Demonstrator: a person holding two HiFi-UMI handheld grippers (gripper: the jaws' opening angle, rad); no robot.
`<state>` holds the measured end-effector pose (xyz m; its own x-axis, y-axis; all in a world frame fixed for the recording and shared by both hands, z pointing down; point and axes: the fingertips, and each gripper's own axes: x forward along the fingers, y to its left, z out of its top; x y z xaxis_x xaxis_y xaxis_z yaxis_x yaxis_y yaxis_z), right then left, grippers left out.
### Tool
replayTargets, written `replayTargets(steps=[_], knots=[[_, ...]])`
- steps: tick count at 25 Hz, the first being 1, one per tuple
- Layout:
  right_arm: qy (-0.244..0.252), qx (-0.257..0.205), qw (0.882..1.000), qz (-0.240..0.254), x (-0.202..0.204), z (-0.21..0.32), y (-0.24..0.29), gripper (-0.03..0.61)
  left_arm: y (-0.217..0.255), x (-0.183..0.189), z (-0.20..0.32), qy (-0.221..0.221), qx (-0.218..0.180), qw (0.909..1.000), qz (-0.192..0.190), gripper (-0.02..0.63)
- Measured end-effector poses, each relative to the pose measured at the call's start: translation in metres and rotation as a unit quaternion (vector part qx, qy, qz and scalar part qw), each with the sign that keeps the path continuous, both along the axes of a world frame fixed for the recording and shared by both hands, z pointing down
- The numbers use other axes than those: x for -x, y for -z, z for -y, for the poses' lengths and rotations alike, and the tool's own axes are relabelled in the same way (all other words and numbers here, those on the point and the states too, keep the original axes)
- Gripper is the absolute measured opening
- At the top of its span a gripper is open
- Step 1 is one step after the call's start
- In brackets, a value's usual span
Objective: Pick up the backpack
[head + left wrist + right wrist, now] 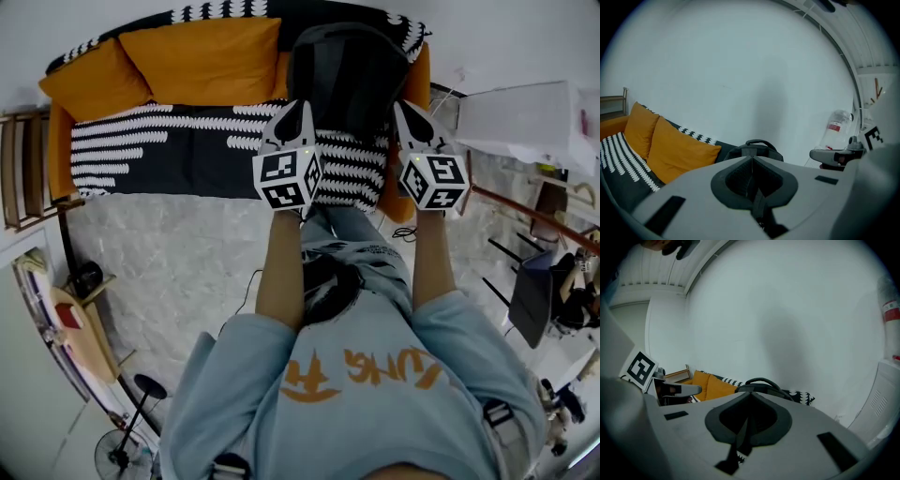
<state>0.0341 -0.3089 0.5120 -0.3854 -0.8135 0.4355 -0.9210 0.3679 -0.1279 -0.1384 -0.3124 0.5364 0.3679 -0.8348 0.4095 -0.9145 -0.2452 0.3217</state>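
Observation:
A dark grey backpack [342, 66] stands upright on the right end of the sofa [141, 159], leaning on the backrest. Its top handle [757, 143] shows just past my left jaws, and the same handle [761, 382] rises beyond my right jaws. My left gripper [297, 105] is shut and empty, held in front of the backpack's lower left side. My right gripper [409, 108] is shut too, with nothing in it, at the backpack's lower right side. Neither touches the bag as far as I can see. The jaws hide the backpack's lower half in both gripper views.
Two orange cushions [202, 56] lie on the sofa left of the bag, over a black-and-white patterned cover. A wooden rack [23, 169] stands at the left, a white box [525, 117] at the right. Chairs [534, 291] and a fan [122, 455] stand on the grey floor.

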Motion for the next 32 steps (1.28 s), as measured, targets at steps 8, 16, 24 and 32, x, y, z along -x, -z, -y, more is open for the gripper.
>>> replayTargets(steps=[8, 16, 24, 32], knots=[[-0.009, 0.019, 1.000, 0.005, -0.016, 0.022, -0.018, -0.002, -0.017, -0.006, 0.023, -0.005, 0.022, 0.9997, -0.007, 0.023], [0.002, 0.048, 0.999, 0.012, -0.028, 0.043, -0.045, -0.002, -0.040, -0.023, 0.044, -0.024, 0.046, 0.9986, -0.007, 0.023], [0.018, 0.061, 0.998, 0.019, -0.039, 0.065, -0.064, -0.002, -0.058, -0.031, 0.068, -0.037, 0.057, 0.9977, 0.002, 0.023], [0.045, 0.093, 0.994, 0.043, -0.048, 0.088, -0.089, 0.092, -0.078, -0.043, 0.101, -0.072, 0.078, 0.9943, 0.012, 0.068]])
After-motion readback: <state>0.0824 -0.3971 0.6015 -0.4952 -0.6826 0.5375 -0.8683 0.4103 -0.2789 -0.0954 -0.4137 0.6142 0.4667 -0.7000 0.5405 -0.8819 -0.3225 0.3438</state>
